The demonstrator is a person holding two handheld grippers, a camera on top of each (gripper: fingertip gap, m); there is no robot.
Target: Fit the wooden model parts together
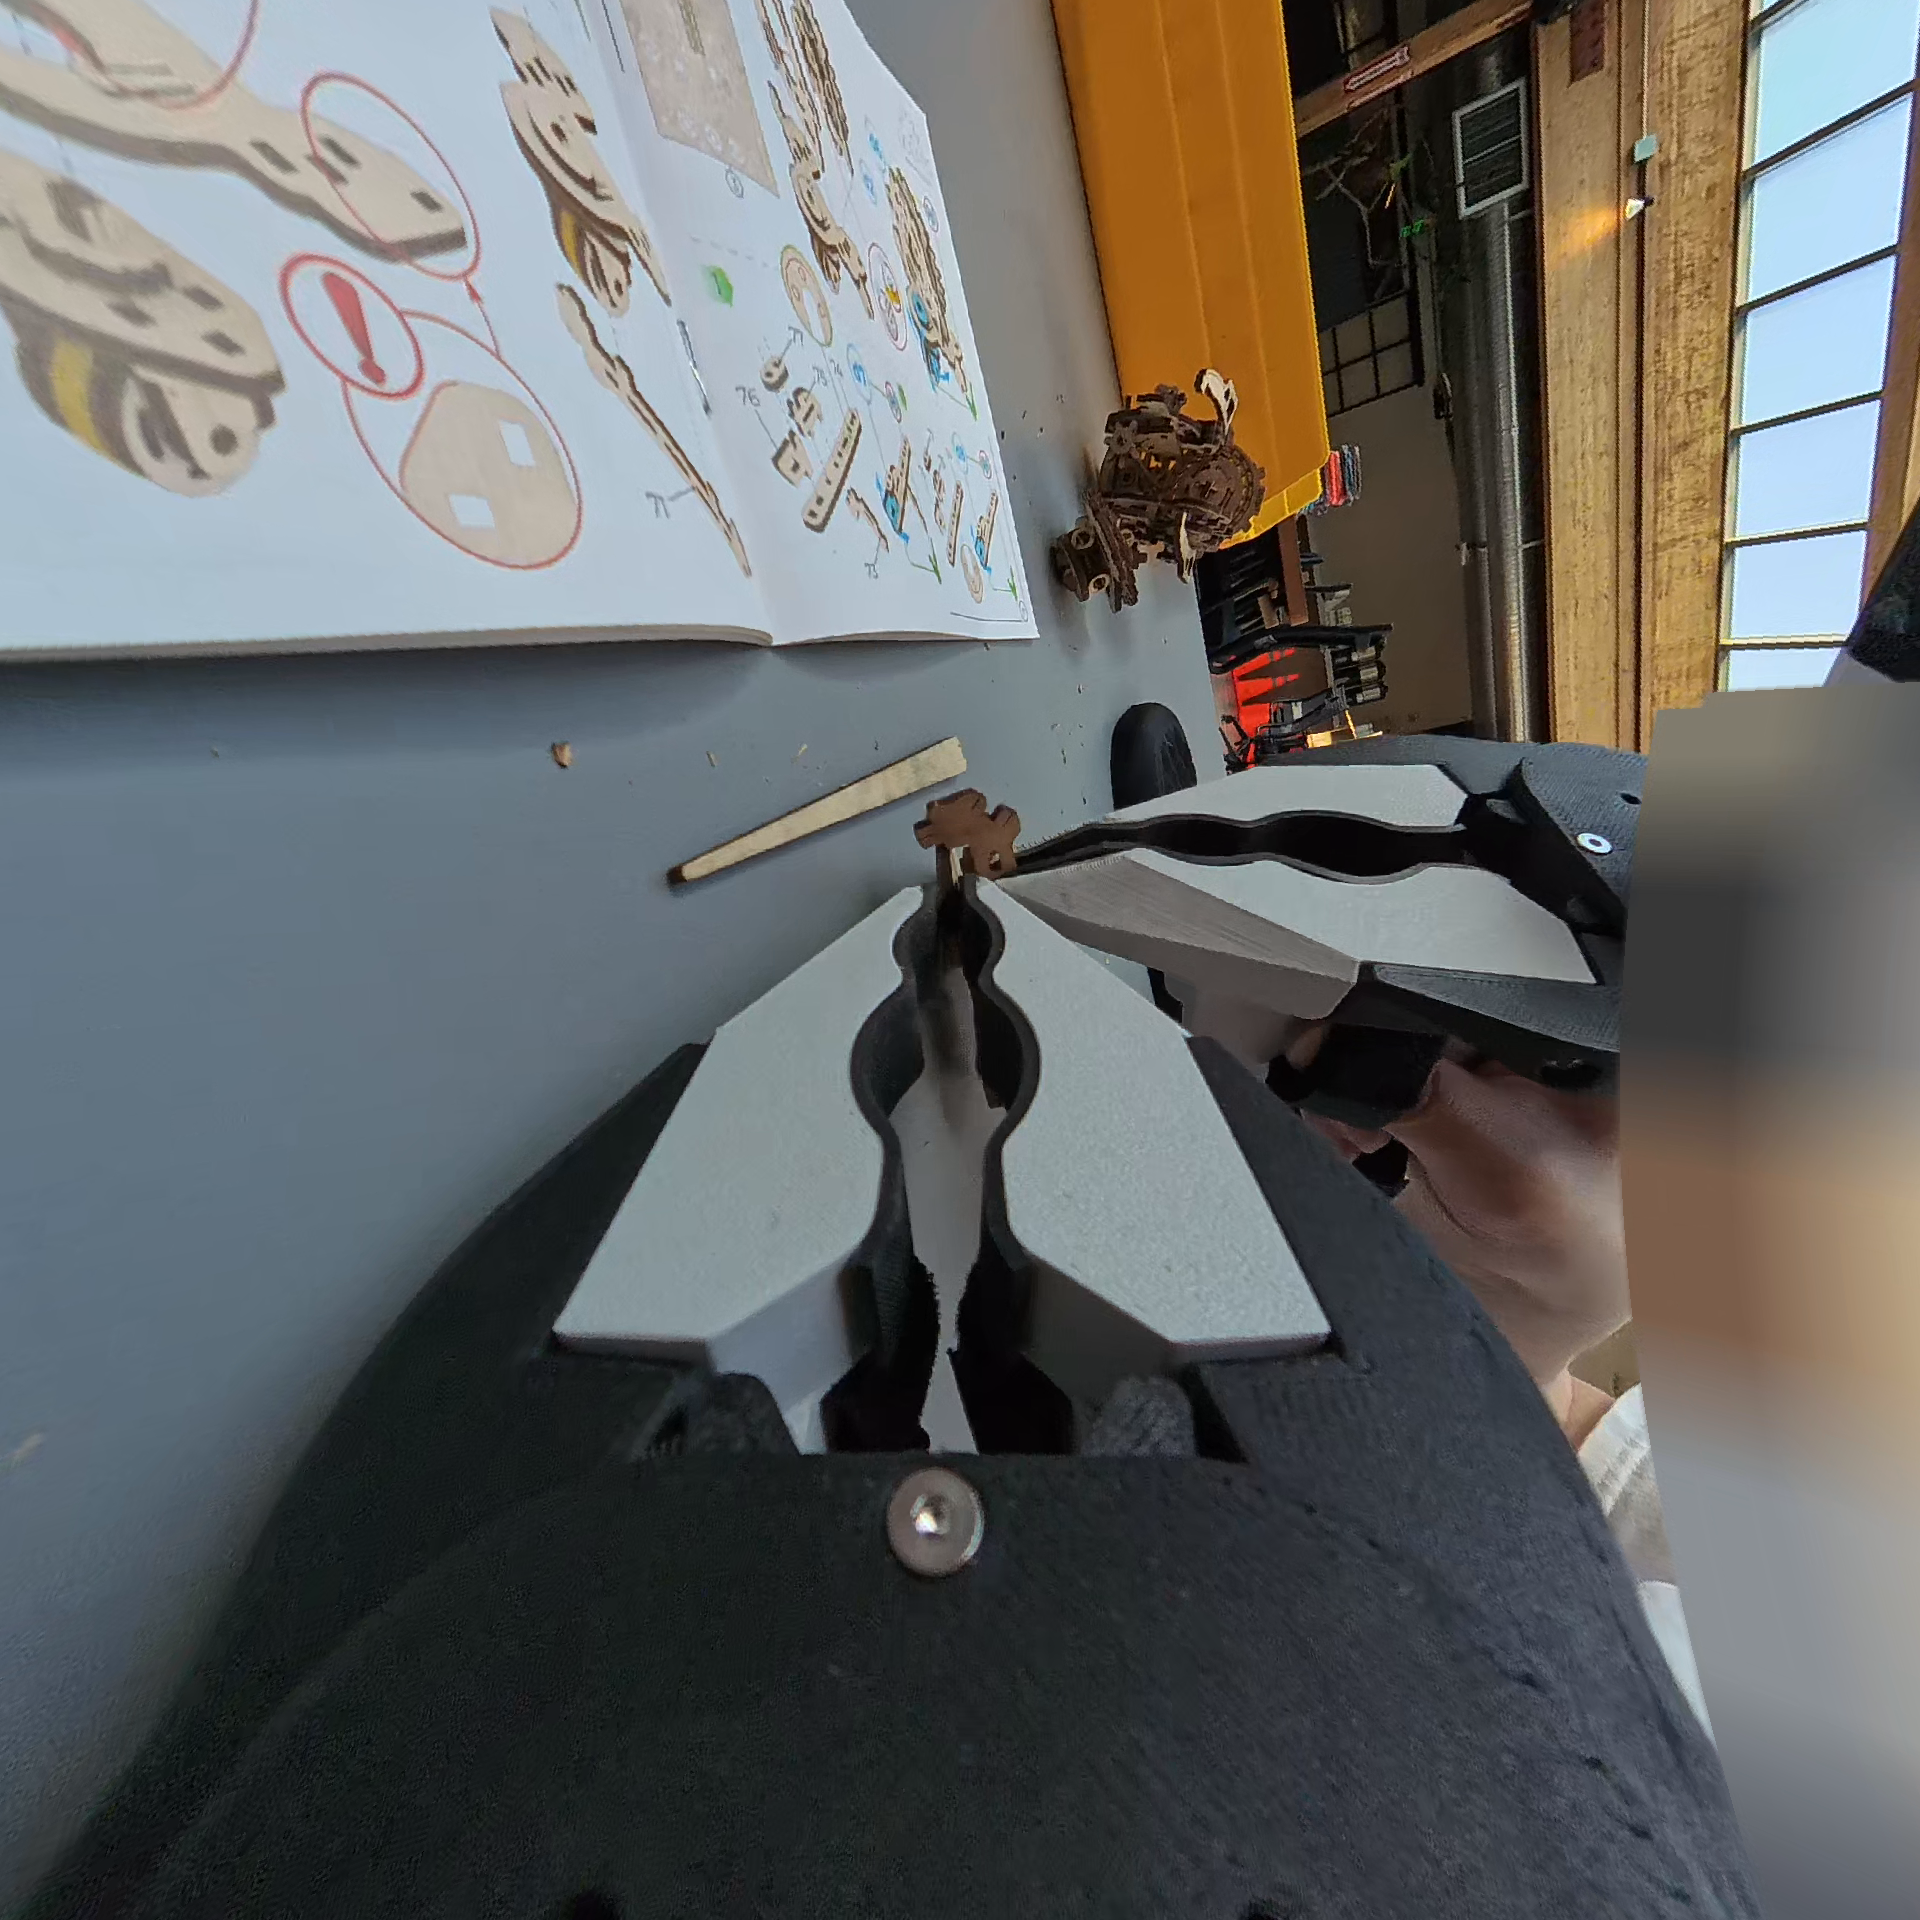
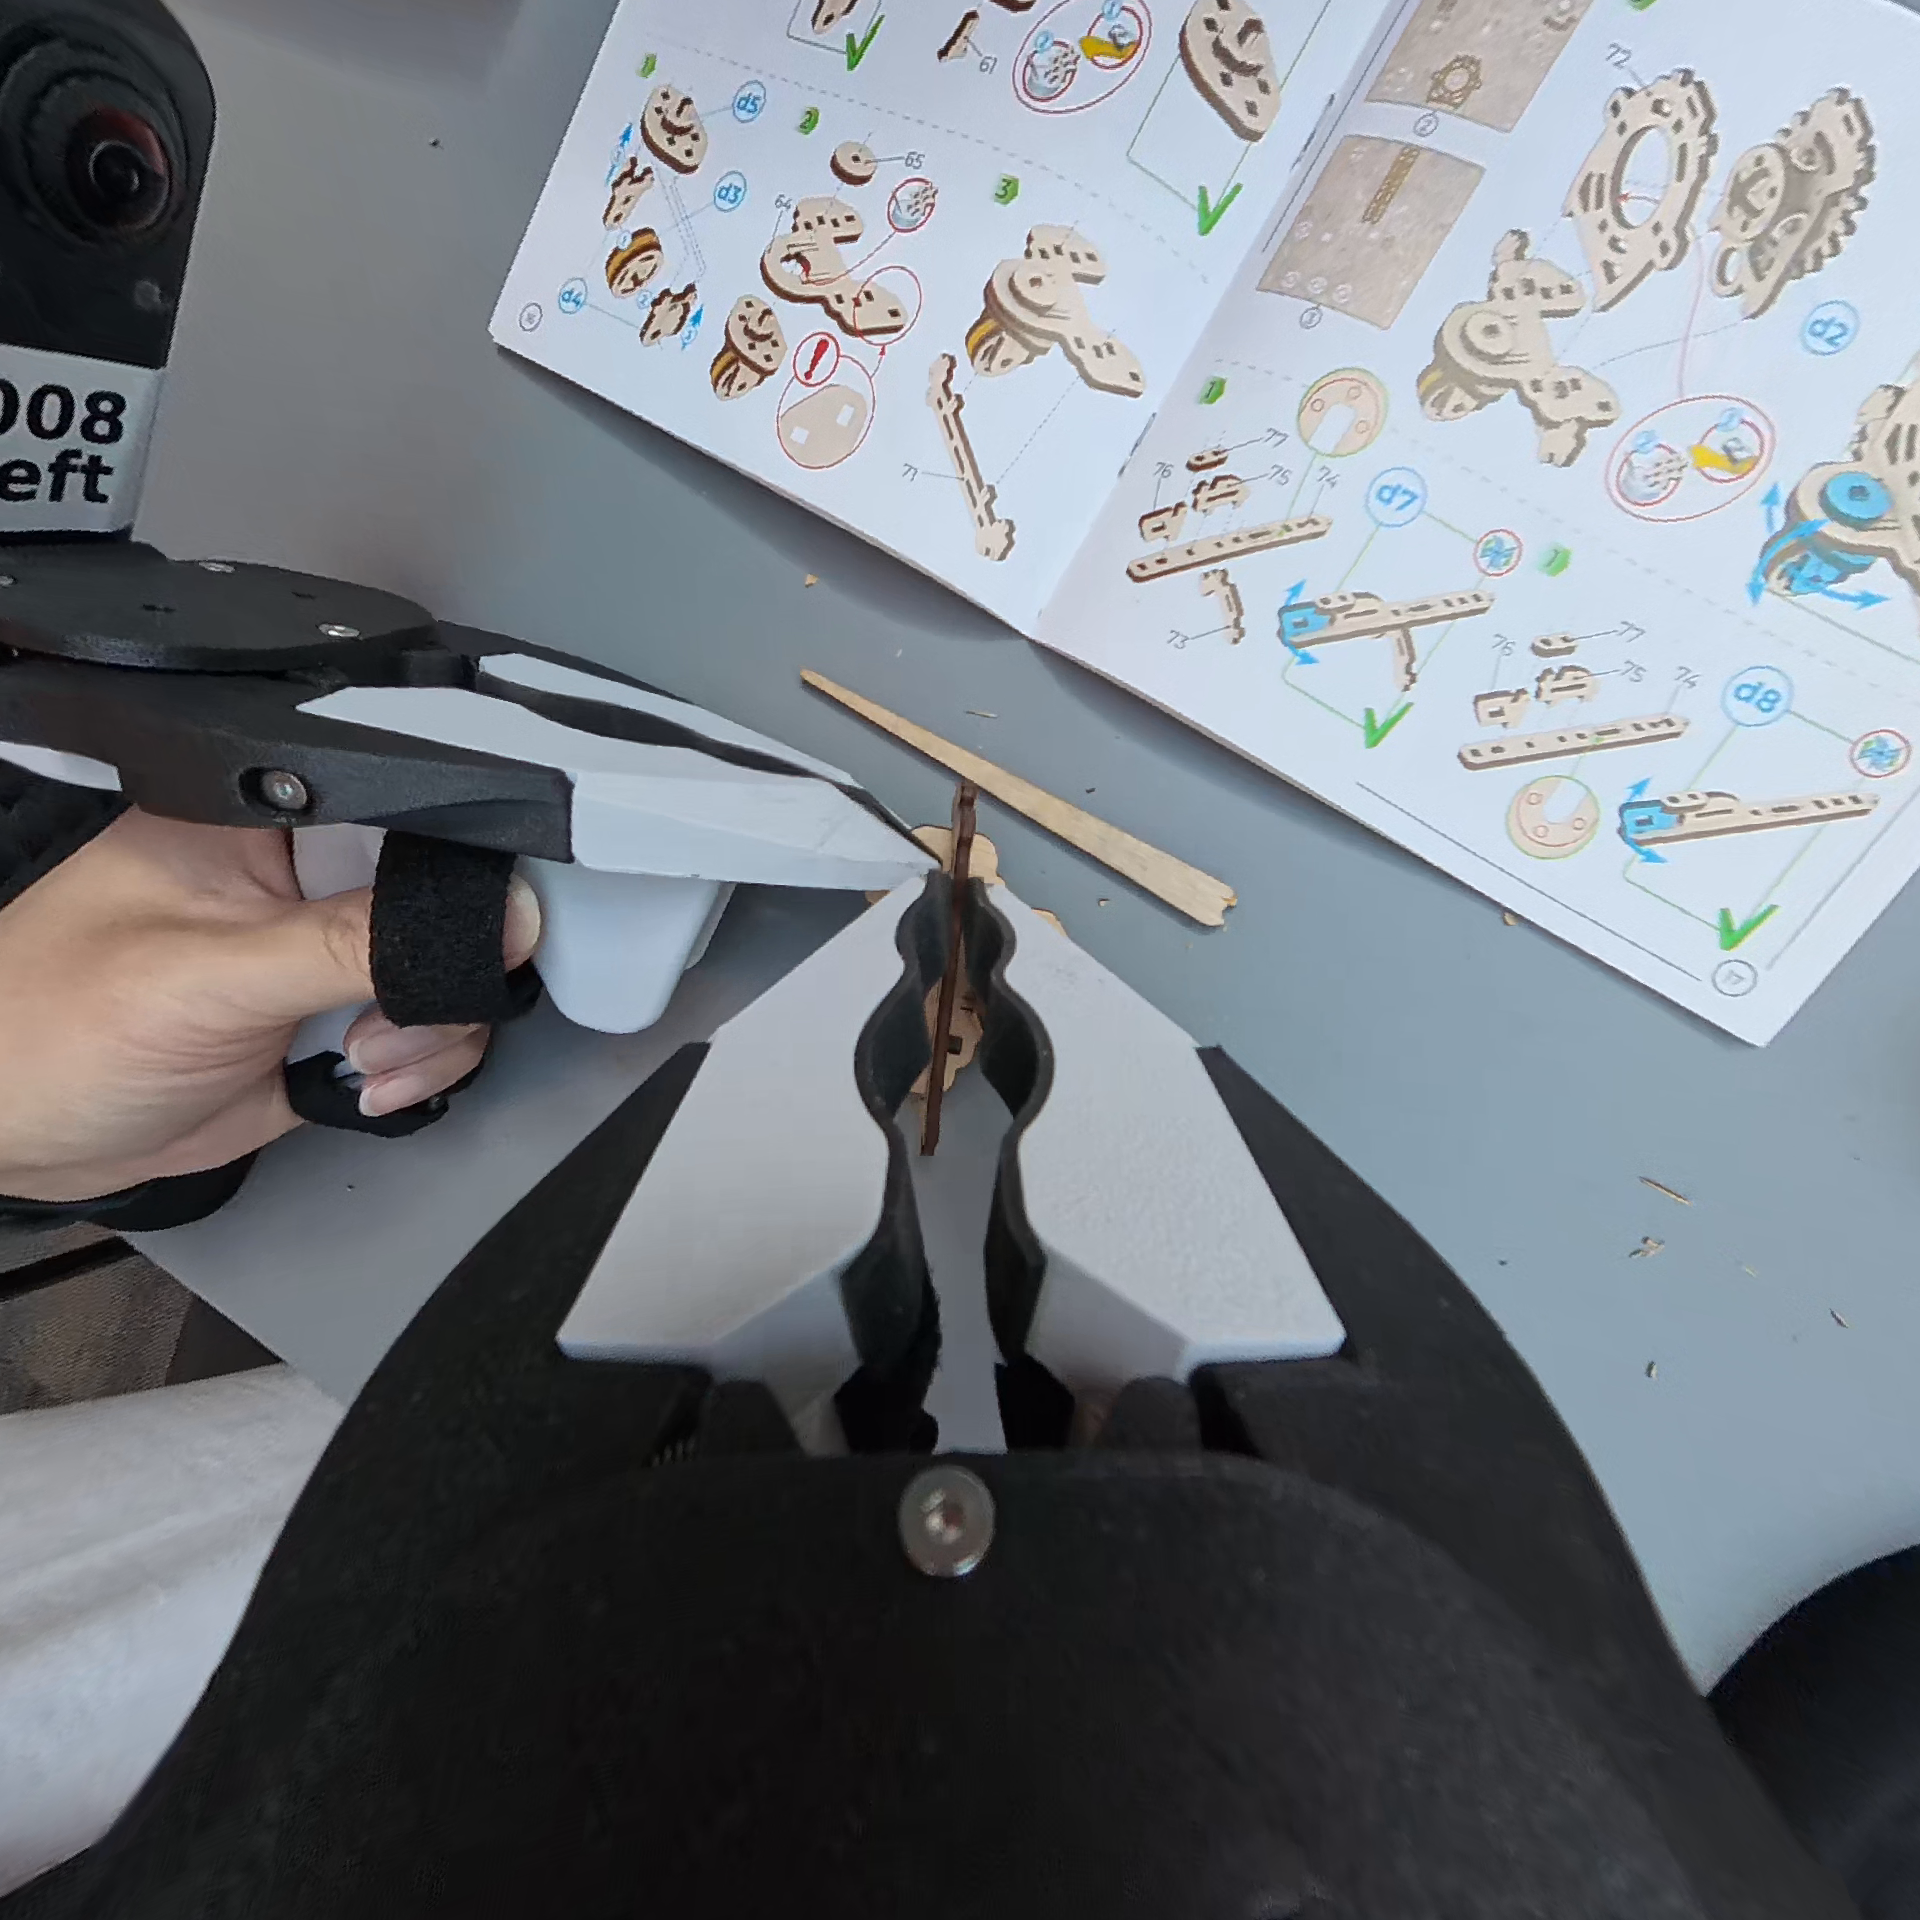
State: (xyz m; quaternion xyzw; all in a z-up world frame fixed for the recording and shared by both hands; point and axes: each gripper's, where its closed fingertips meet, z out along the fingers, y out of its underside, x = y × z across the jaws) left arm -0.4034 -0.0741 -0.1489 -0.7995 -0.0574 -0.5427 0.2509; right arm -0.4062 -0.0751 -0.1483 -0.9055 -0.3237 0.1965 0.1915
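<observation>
Left wrist view: grey table (image 1: 312, 935), open instruction booklet (image 1: 468, 364), loose stick (image 1: 821, 810), yellow bin (image 1: 1195, 239). Left gripper (image 1: 951, 904) pinches a thin wooden part (image 1: 966, 831).

Right wrist view: right gripper (image 2: 951, 914) clamps a flat wooden piece (image 2: 951, 997) edge-on, tips meeting the left gripper's.

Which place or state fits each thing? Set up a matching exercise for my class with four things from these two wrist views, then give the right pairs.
Things:
1. left gripper
2. wooden stick
3. instruction booklet
4. assembled wooden model

Places or states:
A. lying open on the grey table
B. standing beside the yellow bin
C. shut on a small wooden part
D. lying loose on the table just beyond the gripper tips

Pairs: 1-C, 2-D, 3-A, 4-B
</observation>
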